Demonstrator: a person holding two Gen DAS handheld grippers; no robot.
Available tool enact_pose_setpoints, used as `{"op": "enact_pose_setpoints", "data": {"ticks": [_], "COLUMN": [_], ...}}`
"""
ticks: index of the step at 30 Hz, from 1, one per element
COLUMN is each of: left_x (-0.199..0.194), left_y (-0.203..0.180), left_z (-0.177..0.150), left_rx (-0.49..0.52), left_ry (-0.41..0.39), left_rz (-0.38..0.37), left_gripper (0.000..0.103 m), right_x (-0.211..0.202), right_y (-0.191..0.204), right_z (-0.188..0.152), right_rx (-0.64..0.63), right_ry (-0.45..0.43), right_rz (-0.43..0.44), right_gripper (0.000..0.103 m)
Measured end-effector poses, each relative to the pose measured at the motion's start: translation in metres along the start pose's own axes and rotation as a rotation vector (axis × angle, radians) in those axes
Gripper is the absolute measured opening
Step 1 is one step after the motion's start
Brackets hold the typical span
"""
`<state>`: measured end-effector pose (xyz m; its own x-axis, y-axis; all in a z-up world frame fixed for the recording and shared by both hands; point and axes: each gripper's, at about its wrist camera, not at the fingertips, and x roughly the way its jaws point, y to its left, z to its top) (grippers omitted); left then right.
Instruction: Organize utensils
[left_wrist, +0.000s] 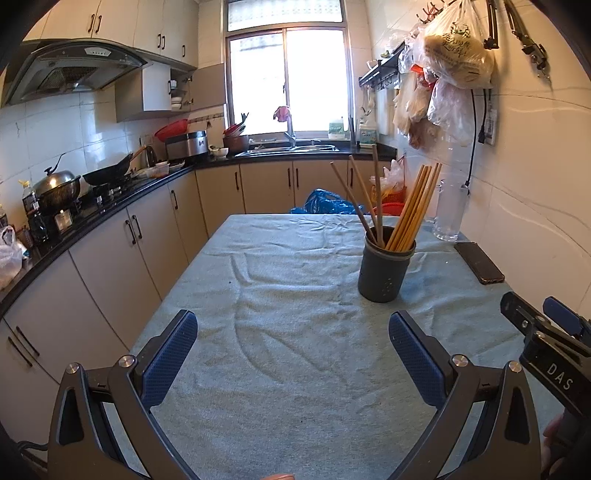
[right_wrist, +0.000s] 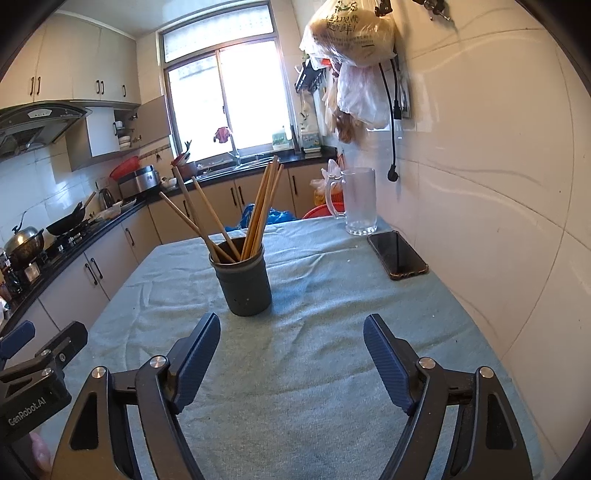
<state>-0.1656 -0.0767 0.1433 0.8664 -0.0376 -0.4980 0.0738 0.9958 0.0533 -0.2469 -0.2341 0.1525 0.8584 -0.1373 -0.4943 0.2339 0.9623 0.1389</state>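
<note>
**Chopsticks gathered in the cup, both grippers empty**

Left gripper (left_wrist: 293, 354) spreads wide at lower centre over the wrinkled pale-blue tablecloth (left_wrist: 280, 266). Centre-right, the dark grey cylindrical holder (left_wrist: 384, 271) carries wooden chopsticks (left_wrist: 413, 206). Right gripper (right_wrist: 291, 356) also gapes, empty.

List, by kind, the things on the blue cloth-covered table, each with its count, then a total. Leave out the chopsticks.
Dark holder cup: 1
Glass mug: 1
Phone: 1
Total: 3
</note>
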Motion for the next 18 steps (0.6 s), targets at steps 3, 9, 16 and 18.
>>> {"op": "enact_pose_setpoints", "data": {"ticks": [3, 9, 16, 18], "left_x": [-0.0006, -0.0008, 0.0011, 0.0013], "left_y": [-0.0006, 0.0005, -0.0029, -0.0035], "left_z": [0.0005, 0.0011, 0.0004, 0.0002], "left_rx": [0.005, 0.003, 0.008, 0.008], "left_ry": [0.003, 0.008, 0.016, 0.019], "left_rz": [-0.004, -0.012, -0.027, -0.033], "left_gripper": [0.103, 0.103, 0.103, 0.103], "right_x": [-0.0009, -0.0025, -0.0032, -0.0036], "right_y": [0.0009, -0.0029, -0.0041, -0.0035], "right_z": [0.0012, 0.0025, 0.0038, 0.0043], "right_rx": [-0.006, 0.001, -0.001, -0.006], "right_ry": [-0.007, -0.020, -0.024, -0.028], "right_rz": [0.000, -0.006, -0.006, -0.006], "right_gripper": [0.084, 0.085, 0.085, 0.085]}}
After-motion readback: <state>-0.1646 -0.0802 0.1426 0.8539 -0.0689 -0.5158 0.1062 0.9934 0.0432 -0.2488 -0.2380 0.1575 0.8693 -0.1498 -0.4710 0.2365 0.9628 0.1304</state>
